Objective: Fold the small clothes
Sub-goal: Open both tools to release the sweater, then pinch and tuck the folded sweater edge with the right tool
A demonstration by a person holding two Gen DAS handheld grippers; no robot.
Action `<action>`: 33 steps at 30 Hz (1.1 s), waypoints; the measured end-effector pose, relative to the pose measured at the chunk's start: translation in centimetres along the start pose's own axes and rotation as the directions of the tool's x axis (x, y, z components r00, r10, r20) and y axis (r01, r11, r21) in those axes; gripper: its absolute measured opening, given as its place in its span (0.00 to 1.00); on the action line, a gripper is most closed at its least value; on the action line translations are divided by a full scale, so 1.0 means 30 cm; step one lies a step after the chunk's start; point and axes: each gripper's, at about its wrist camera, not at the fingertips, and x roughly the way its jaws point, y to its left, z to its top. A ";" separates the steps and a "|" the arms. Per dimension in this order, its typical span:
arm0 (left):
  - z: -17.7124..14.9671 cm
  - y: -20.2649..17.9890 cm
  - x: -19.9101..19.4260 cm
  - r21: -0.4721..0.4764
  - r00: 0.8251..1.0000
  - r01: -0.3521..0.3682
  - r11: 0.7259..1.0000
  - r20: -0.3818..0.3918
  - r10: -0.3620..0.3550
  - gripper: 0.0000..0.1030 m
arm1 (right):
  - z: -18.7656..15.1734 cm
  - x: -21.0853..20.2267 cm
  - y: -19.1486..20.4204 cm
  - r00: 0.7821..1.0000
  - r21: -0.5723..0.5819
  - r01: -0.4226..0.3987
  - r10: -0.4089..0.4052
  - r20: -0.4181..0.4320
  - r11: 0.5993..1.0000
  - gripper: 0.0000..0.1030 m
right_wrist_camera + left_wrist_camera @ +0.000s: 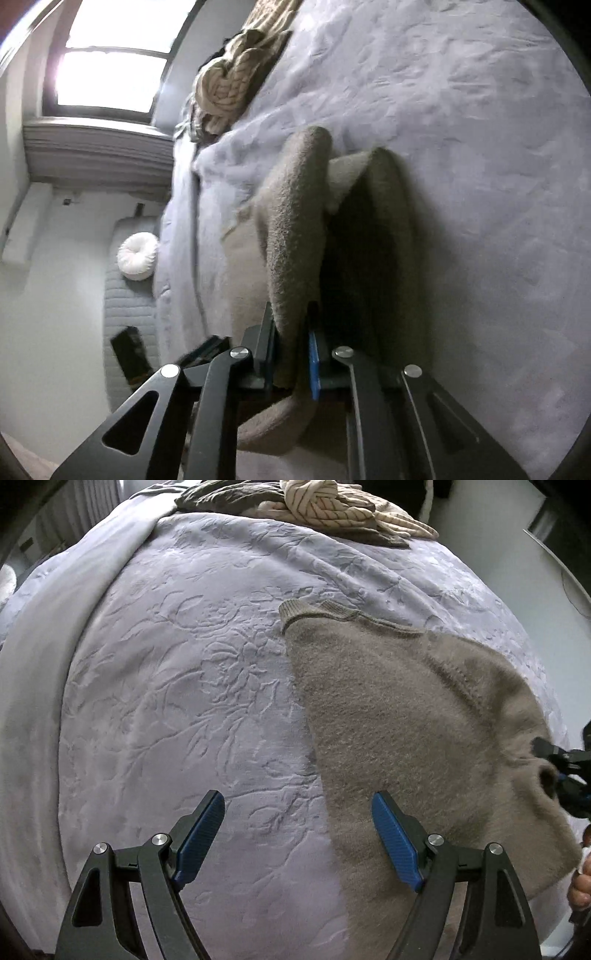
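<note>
Taupe knit garment (pixel 406 720) lies on the lavender bedspread (pixel 184 701), long axis running away from the left gripper (pixel 298 843), whose fingers are spread empty astride its near left edge. The right gripper (pixel 291 354) pinches a raised fold, apparently the right edge.

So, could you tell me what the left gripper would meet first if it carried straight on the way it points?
Probably the left edge of the taupe sweater on the lavender bedspread. The left gripper is open and straddles that edge, though its height above is unclear.
</note>
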 end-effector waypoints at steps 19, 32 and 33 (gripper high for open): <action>-0.066 0.053 -0.022 0.001 0.991 0.092 0.996 -0.100 -0.091 0.80 | -0.157 -0.068 0.139 0.983 -0.191 0.106 -0.133 -0.131 0.976 0.20; -0.212 -0.013 0.077 0.123 0.984 0.110 0.986 -0.155 -0.090 0.97 | -0.274 -0.061 -0.085 0.956 -0.052 0.257 -0.262 -0.131 0.965 0.05; -0.218 -0.015 0.077 0.131 0.985 0.106 0.986 -0.153 -0.086 0.97 | -0.281 -0.058 -0.062 0.949 -0.086 0.277 -0.287 -0.130 0.957 0.05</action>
